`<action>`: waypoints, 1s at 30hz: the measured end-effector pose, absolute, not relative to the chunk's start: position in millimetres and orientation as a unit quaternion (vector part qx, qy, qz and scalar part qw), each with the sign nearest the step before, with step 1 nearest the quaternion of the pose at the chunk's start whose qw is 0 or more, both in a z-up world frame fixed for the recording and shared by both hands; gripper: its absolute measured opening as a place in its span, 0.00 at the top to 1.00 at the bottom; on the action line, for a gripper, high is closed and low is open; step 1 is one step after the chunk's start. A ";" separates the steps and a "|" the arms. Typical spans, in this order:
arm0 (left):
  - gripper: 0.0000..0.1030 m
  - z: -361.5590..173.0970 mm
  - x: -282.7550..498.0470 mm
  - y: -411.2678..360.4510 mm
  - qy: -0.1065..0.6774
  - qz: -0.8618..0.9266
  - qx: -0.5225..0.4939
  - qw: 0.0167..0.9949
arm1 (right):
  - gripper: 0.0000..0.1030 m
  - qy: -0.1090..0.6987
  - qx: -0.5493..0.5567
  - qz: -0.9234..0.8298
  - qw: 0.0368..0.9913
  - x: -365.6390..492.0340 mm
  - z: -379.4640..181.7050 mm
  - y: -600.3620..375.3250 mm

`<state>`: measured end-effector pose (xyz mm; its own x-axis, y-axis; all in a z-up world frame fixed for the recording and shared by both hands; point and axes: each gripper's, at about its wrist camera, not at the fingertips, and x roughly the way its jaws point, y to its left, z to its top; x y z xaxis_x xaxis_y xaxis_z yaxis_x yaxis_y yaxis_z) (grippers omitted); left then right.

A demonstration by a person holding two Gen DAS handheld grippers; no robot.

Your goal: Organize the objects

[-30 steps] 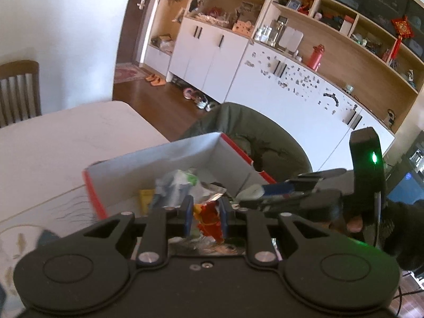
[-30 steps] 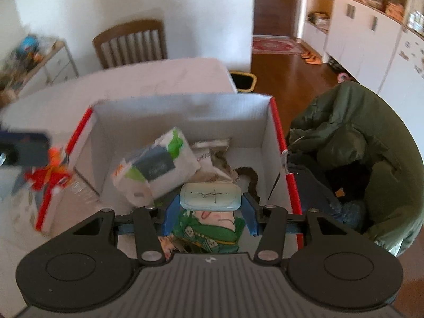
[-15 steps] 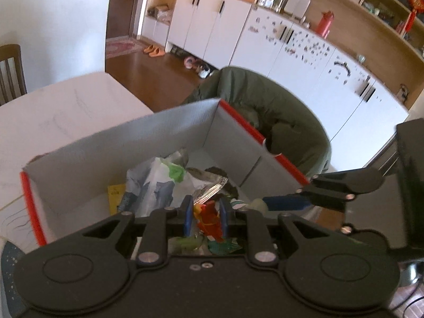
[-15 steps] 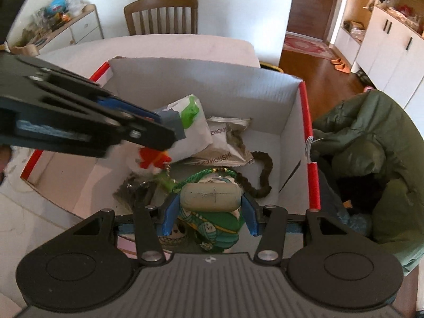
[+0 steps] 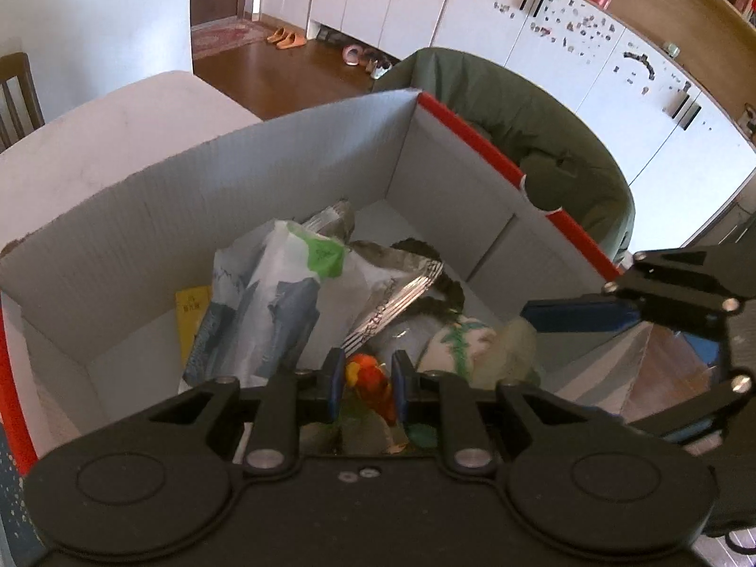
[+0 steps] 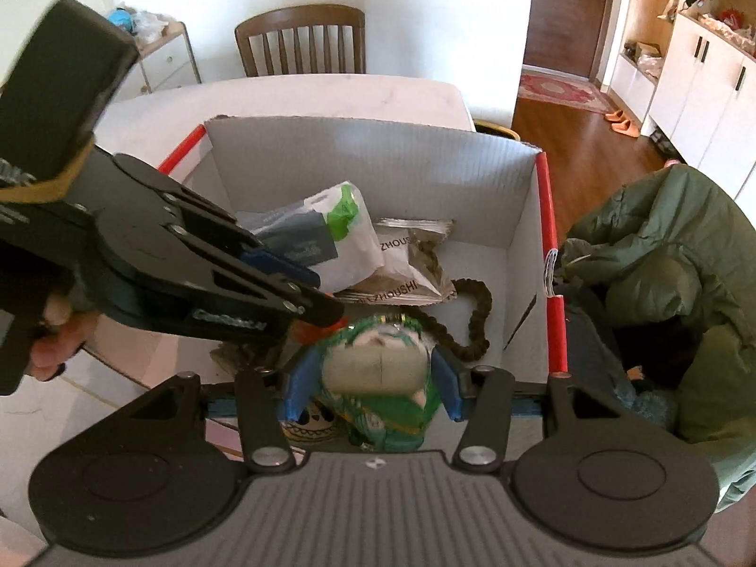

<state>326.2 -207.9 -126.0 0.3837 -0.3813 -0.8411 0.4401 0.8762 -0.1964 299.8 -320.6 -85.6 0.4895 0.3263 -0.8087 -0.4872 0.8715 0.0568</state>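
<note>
Both grippers, left (image 5: 364,380) and right (image 6: 373,378), hold toys over the box (image 5: 293,160).

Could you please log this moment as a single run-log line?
left gripper: shut on red toy | right gripper: shut on green pouch | both over box | bags inside

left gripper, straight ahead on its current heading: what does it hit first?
Probably the white-and-green bag in the box, just beyond the left gripper and its orange toy. Depth is unclear.
</note>
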 end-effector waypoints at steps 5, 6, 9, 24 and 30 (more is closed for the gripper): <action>0.78 -130.2 324.9 -208.0 0.506 -0.240 0.033 0.828 | 0.40 0.437 -0.083 0.243 0.862 297.0 -80.8 -326.2; 0.76 -130.3 323.7 -207.2 0.507 -0.238 0.033 0.828 | 0.40 0.437 -0.081 0.242 0.862 296.5 -80.5 -327.4; 0.74 -128.2 319.5 -203.6 0.505 -0.234 0.029 0.830 | 0.40 0.436 -0.074 0.241 0.864 295.4 -78.6 -330.8; 0.62 -84.7 287.9 -176.4 0.440 -0.216 0.006 0.872 | 0.40 0.399 -0.005 0.204 0.894 270.7 -51.4 -339.6; 0.48 -59.2 264.4 -159.9 0.404 -0.210 0.003 0.890 | 0.40 0.382 0.014 0.188 0.905 253.5 -38.8 -331.8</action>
<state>264.4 -159.9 -59.2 0.5847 -0.3713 -0.7213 0.3764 0.9118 -0.1643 253.5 -331.8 -38.8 0.6380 0.3511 -0.6853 -0.3298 0.9288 0.1689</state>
